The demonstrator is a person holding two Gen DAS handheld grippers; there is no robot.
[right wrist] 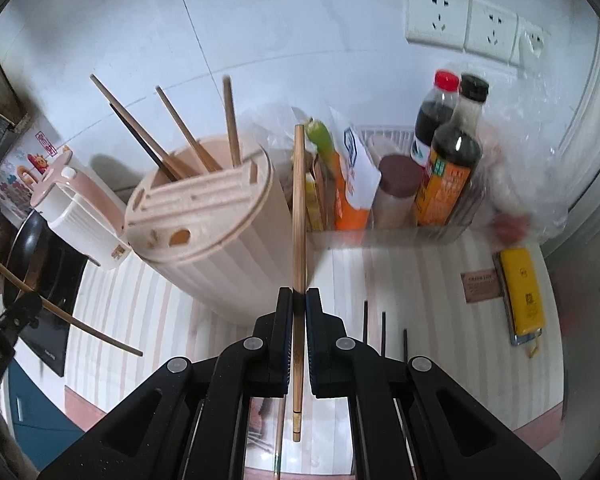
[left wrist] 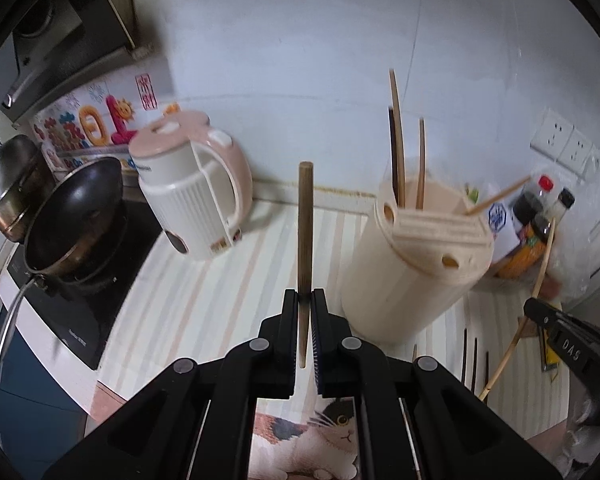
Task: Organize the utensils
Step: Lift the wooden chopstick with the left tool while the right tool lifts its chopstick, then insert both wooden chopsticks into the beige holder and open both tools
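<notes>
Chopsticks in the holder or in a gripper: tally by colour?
Wood-coloured chopsticks in the holder: 3
Dark chopstick in the holder: 1
Wood-coloured held chopstick in the left gripper: 1
Wood-coloured held chopstick in the right gripper: 1
Total: 6

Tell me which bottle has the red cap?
The clear bottle of dark liquid at the back by the wall. The bottle with the orange label in front has a black cap.

Open striped counter (left wrist: 204,300) between white-and-pink electric kettle (left wrist: 192,200) and beige ribbed cylindrical utensil holder (right wrist: 208,232). Behind the holder, crowded by upright sauce bottles (right wrist: 448,160). Near the front edge, blocked by dark chopsticks (right wrist: 383,332) lying flat.
</notes>
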